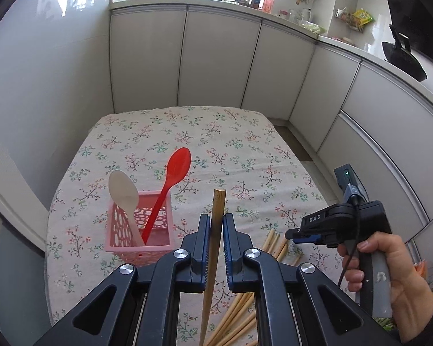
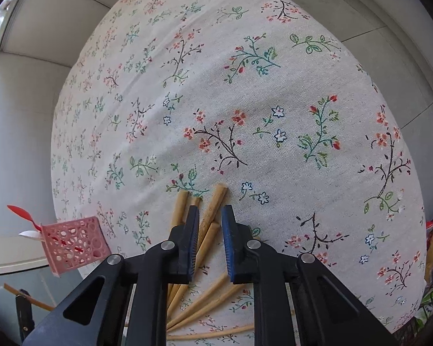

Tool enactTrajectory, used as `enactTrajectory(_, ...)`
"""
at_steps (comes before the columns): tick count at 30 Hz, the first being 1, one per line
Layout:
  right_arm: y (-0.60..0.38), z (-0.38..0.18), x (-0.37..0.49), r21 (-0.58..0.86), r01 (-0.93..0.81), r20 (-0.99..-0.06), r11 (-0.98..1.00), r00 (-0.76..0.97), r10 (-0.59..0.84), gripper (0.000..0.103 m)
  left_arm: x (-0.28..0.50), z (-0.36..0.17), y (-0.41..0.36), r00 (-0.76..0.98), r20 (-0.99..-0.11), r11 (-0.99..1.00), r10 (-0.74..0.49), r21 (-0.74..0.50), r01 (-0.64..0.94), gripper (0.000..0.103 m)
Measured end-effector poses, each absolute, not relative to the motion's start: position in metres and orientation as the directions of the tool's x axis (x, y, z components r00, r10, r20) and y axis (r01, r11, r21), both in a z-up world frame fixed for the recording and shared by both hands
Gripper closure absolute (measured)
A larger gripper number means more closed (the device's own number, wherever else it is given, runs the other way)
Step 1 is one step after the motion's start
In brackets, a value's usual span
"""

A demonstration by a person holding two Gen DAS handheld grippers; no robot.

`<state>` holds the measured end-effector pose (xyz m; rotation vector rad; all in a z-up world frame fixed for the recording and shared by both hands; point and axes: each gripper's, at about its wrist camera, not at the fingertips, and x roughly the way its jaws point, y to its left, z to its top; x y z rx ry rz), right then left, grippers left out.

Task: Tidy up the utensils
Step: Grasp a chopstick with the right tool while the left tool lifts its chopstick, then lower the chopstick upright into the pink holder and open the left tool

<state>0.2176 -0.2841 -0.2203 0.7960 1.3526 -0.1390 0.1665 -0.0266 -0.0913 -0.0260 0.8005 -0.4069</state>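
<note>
My left gripper is shut on one wooden chopstick, held upright above the table, just right of the pink perforated basket. The basket holds a red spoon and a white spoon, both leaning. My right gripper is open, low over a fanned pile of wooden chopsticks on the floral cloth, one chopstick between its fingers. In the left wrist view the right gripper is at the right, with the chopstick pile below it. The basket shows at the left of the right wrist view.
The table carries a floral tablecloth. White kitchen cabinets run behind and to the right, with a wok on the counter. A floor gap lies between table and cabinets.
</note>
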Motion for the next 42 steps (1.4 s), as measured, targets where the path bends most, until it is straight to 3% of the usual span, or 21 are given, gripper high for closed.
enactTrajectory(11, -0.259, -0.221, 0.234, 0.239, 0.533, -0.967, 0.811, 0.204, 0.15, 0.084, 0.164, -0.092, -0.019, 0.638, -0.69, 0.932, -0.343, -0.162, 0.325, 0.095)
enactTrajectory(14, -0.258, -0.22, 0.237, 0.219, 0.546, -0.971, 0.809, 0.206, 0.124, 0.089, 0.164, -0.092, -0.017, 0.643, -0.688, 0.934, -0.337, -0.158, 0.32, 0.095)
enactTrajectory(26, -0.278, -0.211, 0.223, 0.469, 0.554, -0.879, 0.687, 0.368, 0.303, 0.094, 0.16, -0.082, 0.003, 0.68, -0.652, 0.939, -0.337, -0.182, 0.292, 0.095)
enactTrajectory(35, -0.259, -0.135, 0.186, 0.556, 0.393, -0.788, 0.733, 0.529, 0.314, 0.095, 0.143, -0.047, 0.033, 0.775, -0.539, 0.944, -0.328, -0.215, 0.25, 0.095)
enactTrajectory(42, -0.247, -0.068, 0.146, 0.528, 0.249, -0.7, 0.812, 0.669, 0.25, 0.095, 0.118, -0.011, 0.058, 0.883, -0.352, 0.936, -0.31, -0.275, 0.219, 0.096)
